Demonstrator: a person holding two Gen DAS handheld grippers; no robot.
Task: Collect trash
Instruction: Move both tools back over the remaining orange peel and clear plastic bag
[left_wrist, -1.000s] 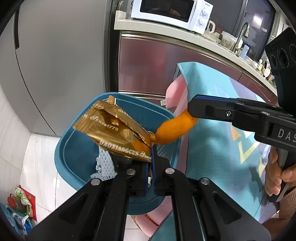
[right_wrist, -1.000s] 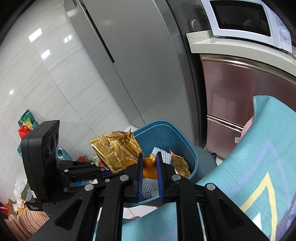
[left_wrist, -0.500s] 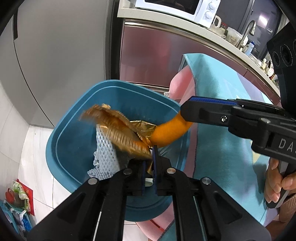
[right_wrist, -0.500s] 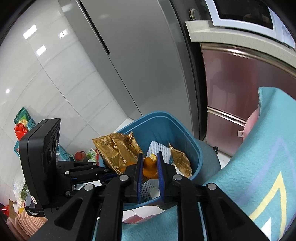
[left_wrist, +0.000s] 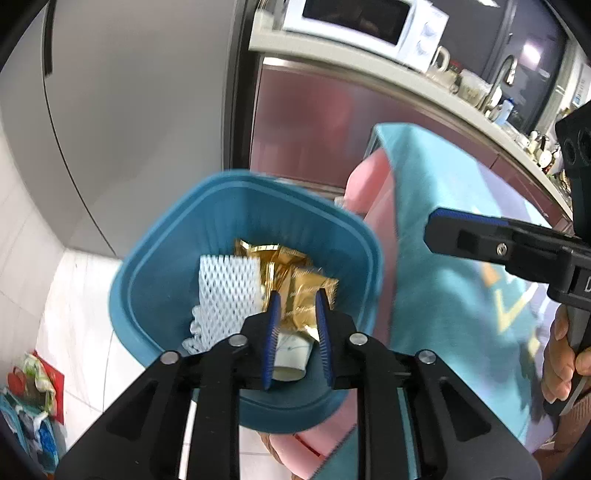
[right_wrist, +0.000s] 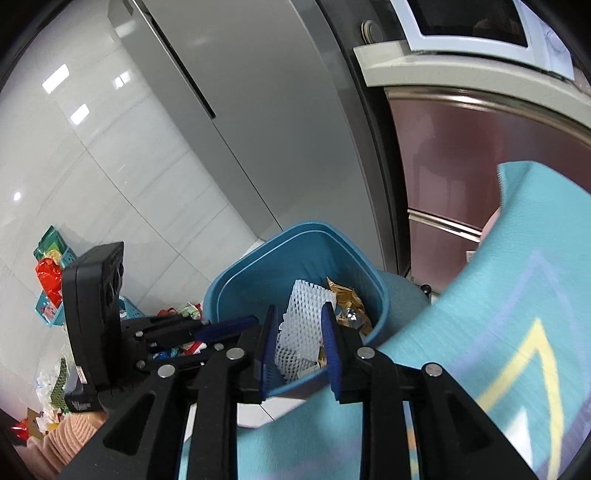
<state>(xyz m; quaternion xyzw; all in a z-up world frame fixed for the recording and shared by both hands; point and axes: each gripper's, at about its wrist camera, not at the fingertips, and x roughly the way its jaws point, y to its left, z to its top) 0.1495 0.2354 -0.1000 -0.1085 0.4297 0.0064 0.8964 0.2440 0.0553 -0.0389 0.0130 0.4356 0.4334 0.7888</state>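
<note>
A blue trash bin (left_wrist: 155, 266) stands on the floor beside the table; it also shows in the right wrist view (right_wrist: 258, 258). Inside lie a white foam net (left_wrist: 227, 286), gold foil wrappers (left_wrist: 303, 291) and a white paper cup (left_wrist: 291, 356). The net (right_wrist: 304, 317) and a wrapper (right_wrist: 351, 308) show in the right wrist view too. My left gripper (left_wrist: 295, 306) is open and empty just above the bin. My right gripper (right_wrist: 297, 312) is open and empty above the bin's near rim; it also shows in the left wrist view (left_wrist: 480, 236).
A teal cloth (right_wrist: 498, 295) covers the table on the right, with pink padding (left_wrist: 373, 184) under it. A grey fridge (right_wrist: 277, 110) and a maroon cabinet (left_wrist: 332, 118) with a microwave (left_wrist: 362, 22) stand behind. Colourful clutter (right_wrist: 51, 266) lies on the floor at left.
Both grippers opened. The gold wrapper left my left gripper and lies in the bin; the orange peel left my right gripper and is out of sight.
</note>
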